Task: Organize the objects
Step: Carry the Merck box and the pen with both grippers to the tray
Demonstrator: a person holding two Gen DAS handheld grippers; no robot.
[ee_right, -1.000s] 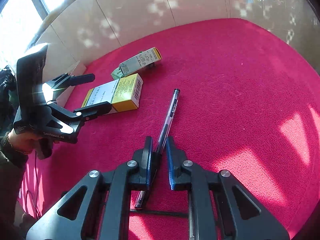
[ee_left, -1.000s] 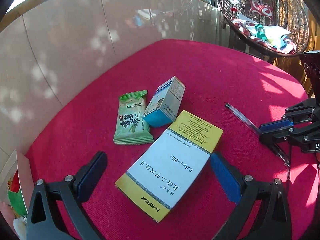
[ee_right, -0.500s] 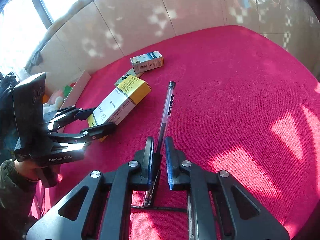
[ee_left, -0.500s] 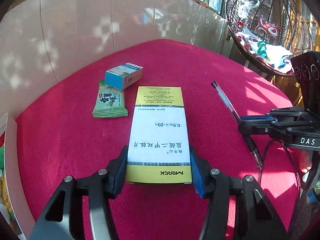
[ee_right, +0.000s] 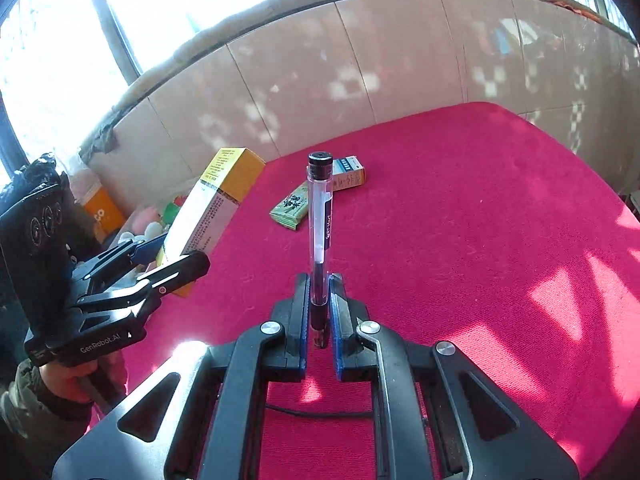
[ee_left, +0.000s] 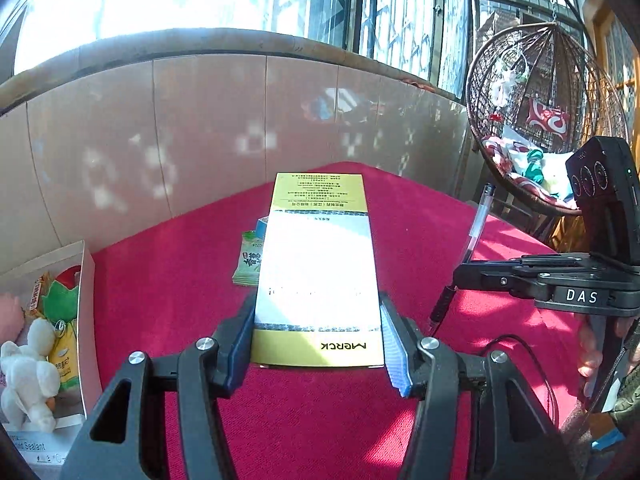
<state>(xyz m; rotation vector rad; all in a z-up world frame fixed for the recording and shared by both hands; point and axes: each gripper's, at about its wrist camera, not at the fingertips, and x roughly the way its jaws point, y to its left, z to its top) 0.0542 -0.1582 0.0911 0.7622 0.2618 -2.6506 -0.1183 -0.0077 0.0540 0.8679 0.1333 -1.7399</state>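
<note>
Seen from the left wrist, the left gripper is clamped across the near end of a yellow and white medicine box, which is lifted clear of the red cloth. A green snack packet lies on the cloth behind it, and an open carton of soft toys stands off the left edge. Judged by its look, the box is light, stiff cardboard; its long flat sides are the proper hold, with modest pressure, as hard squeezing would crush it.

From the right wrist, the right gripper has its jaws shut on the lower barrel of a clear pen, which points away along the fingers, above the cloth. A small blue and white box rests beside the green packet. The pen is light, rigid and smooth, so likely to slip or swivel; a hold nearer the middle would steady it
</note>
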